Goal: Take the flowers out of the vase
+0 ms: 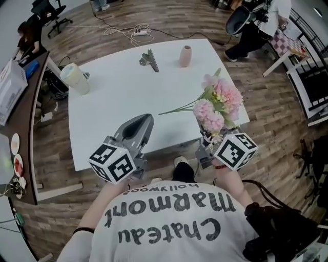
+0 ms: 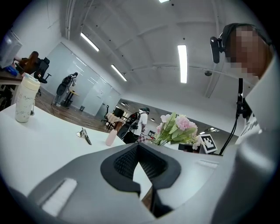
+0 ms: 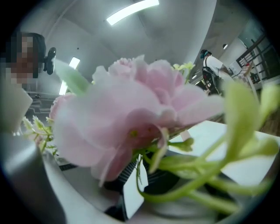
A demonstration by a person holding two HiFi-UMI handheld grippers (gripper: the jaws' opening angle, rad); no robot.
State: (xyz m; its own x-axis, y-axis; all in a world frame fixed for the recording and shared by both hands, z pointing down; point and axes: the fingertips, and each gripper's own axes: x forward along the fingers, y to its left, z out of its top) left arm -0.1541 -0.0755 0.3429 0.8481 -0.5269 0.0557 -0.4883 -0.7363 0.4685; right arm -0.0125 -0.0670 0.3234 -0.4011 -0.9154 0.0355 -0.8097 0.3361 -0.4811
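Jaws of my right gripper (image 1: 206, 143) clamp the pink flowers (image 1: 218, 105); left gripper (image 1: 146, 120) jaws together, empty, over the desk (image 1: 118, 97); vase (image 1: 185, 56) well apart.

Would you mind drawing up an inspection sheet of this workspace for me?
Surface: white rectangular table, mostly bare.
Job's things: small pink rounded vase upright near the far edge, empty; bunch of pink flowers out of it, held at the table's near right edge.
Clutter: metal binder clip left of the vase; cream lidded tumbler at the far left corner.
Grippers: left gripper shut, empty; right gripper shut on the flower stems.
Cables: white power strip with cords on the floor beyond the table.
Surroundings: wooden floor, black office chair, person at far right.
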